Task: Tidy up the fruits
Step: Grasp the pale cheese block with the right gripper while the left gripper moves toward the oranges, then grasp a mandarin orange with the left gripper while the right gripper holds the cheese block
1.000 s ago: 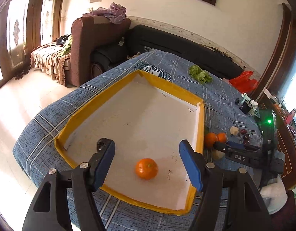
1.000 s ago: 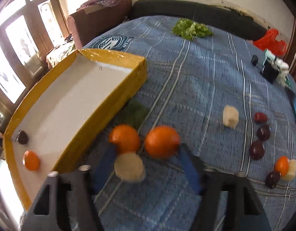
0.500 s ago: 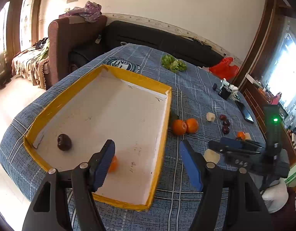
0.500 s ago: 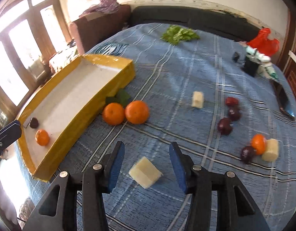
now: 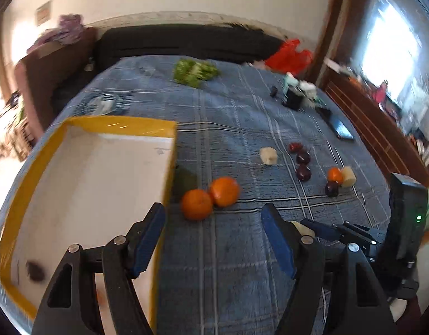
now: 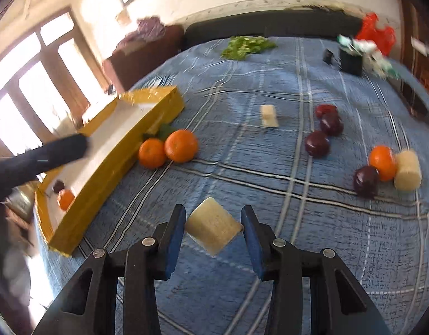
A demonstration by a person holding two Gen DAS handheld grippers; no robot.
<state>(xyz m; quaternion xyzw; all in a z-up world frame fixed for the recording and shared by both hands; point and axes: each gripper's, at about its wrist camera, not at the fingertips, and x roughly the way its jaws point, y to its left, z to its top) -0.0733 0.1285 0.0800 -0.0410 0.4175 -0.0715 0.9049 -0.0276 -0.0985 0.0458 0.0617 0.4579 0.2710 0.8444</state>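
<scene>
A yellow-rimmed white tray (image 5: 167, 164) (image 6: 108, 178) lies on the blue plaid cloth and holds a small orange (image 6: 65, 199) and a dark plum (image 6: 58, 186). Two oranges (image 5: 210, 196) (image 6: 168, 149) sit just right of the tray. My left gripper (image 5: 213, 236) is open and empty, above the cloth near them. My right gripper (image 6: 213, 229) is shut on a pale fruit chunk (image 6: 213, 227), held above the cloth; it shows in the left wrist view (image 5: 315, 227).
Several plums (image 6: 317, 143), a small orange (image 6: 381, 160) and pale chunks (image 6: 408, 171) (image 6: 269, 115) lie at right. Green lettuce (image 5: 193, 71), a black box (image 5: 294, 99), a phone (image 5: 341, 131) and a red bag (image 5: 289, 55) lie at the far side.
My left gripper has swung right, from over the tray to above the two oranges. My right gripper has lifted back with the pale chunk between its fingers.
</scene>
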